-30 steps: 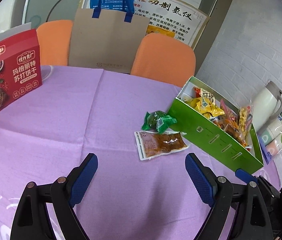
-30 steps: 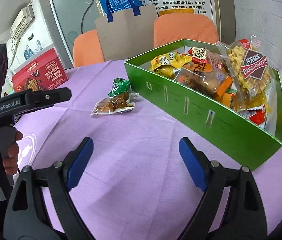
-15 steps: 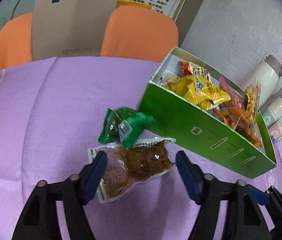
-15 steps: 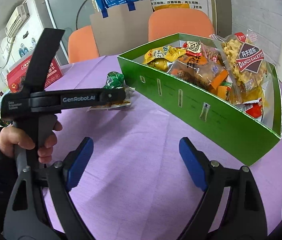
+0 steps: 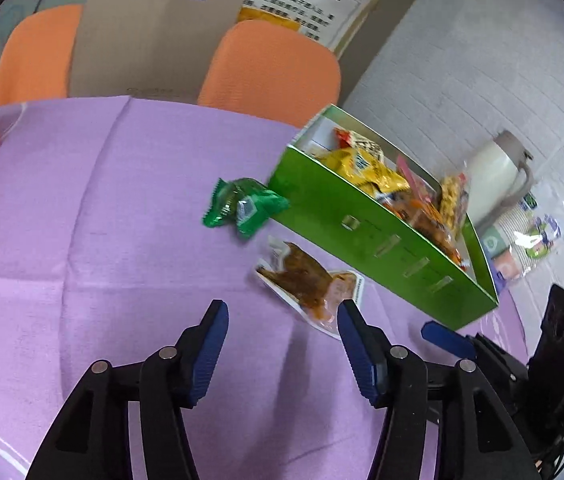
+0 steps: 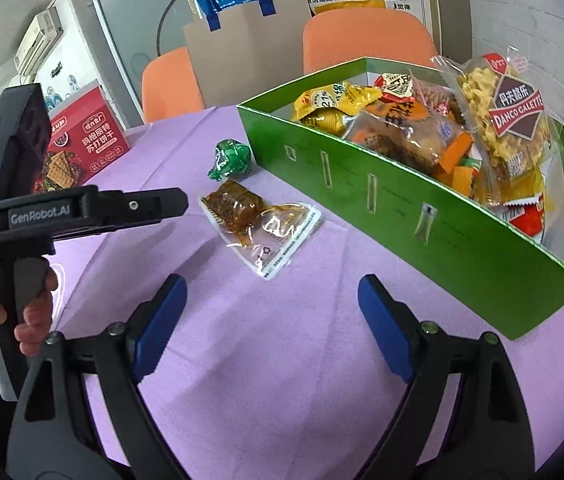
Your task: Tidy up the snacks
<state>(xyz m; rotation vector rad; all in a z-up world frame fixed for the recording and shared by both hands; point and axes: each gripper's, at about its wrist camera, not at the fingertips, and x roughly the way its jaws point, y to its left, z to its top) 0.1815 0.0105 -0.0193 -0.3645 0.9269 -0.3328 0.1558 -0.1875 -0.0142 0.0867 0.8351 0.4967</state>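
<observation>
A clear packet of brown snack (image 5: 309, 284) (image 6: 258, 220) lies crumpled on the purple tablecloth (image 5: 122, 200), close to the green box (image 5: 361, 220) (image 6: 361, 184) of several packed snacks. A green packet (image 5: 246, 206) (image 6: 230, 158) lies beyond it by the box's corner. My left gripper (image 5: 282, 316) hangs just short of the brown packet; its jaws are closing and the pads press on nothing, though the packet's near edge reaches the right fingertip (image 5: 345, 316). My right gripper (image 6: 272, 292) stands open over bare cloth in front of the packet.
A red cracker box (image 6: 90, 140) stands at the far left. A brown paper bag (image 6: 250, 48) and orange chairs (image 5: 274, 68) are behind the table. Right of the green box stand a white flask (image 5: 497, 176) and cups (image 5: 501, 248). A hand (image 6: 30, 312) holds the left gripper's handle.
The left gripper went in to the brown packet, then drew back with narrower jaws. The packet now lies nearer, turned and crumpled, apart from the green packet. The right gripper stayed put.
</observation>
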